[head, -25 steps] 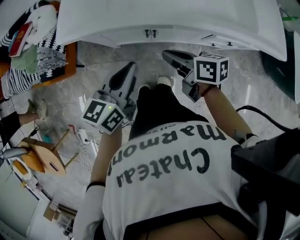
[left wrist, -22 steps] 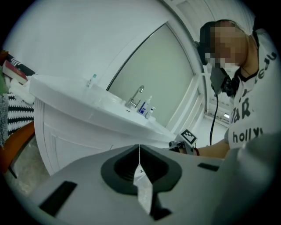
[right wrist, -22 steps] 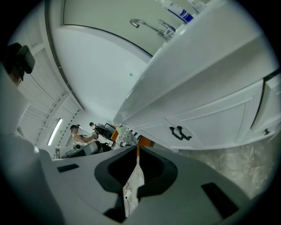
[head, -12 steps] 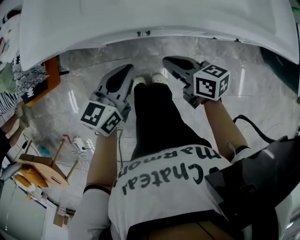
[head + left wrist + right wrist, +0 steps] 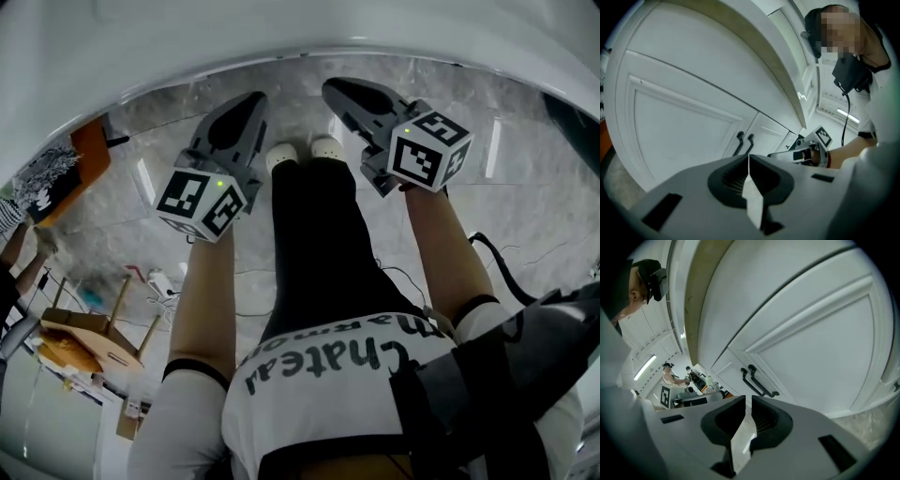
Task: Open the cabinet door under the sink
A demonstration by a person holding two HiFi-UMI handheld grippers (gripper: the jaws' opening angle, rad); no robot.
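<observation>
Beneath the overhanging white counter (image 5: pixel 281 37), the cabinet is closed. Its left door (image 5: pixel 684 136) and right door (image 5: pixel 825 362) sit flush and meet at the middle. A pair of dark handles (image 5: pixel 757 380) stands side by side at that seam. The head view shows none of the cabinet front, because the counter edge covers it.

Left gripper (image 5: pixel 247 101): held out over the marble floor (image 5: pixel 525 187), left of the person's legs, pointing toward the far counter edge. Its own view shows the jaws fully together with nothing between them. The handles appear beyond the jaw tips and are not touched.

Right gripper (image 5: pixel 334 90): held level with the left one, on the right of the legs, also pointing toward the cabinet. Its own view shows the jaws a narrow slit apart, holding nothing. The handles lie ahead of the tips and slightly left, clear of them.

The grippers are well apart from each other, and each shows in the other's view. The person's white shoes (image 5: pixel 326 147) stand between them, near the cabinet base. A wooden stool (image 5: pixel 89 333) stands on the floor at the near left, well away from the work.
</observation>
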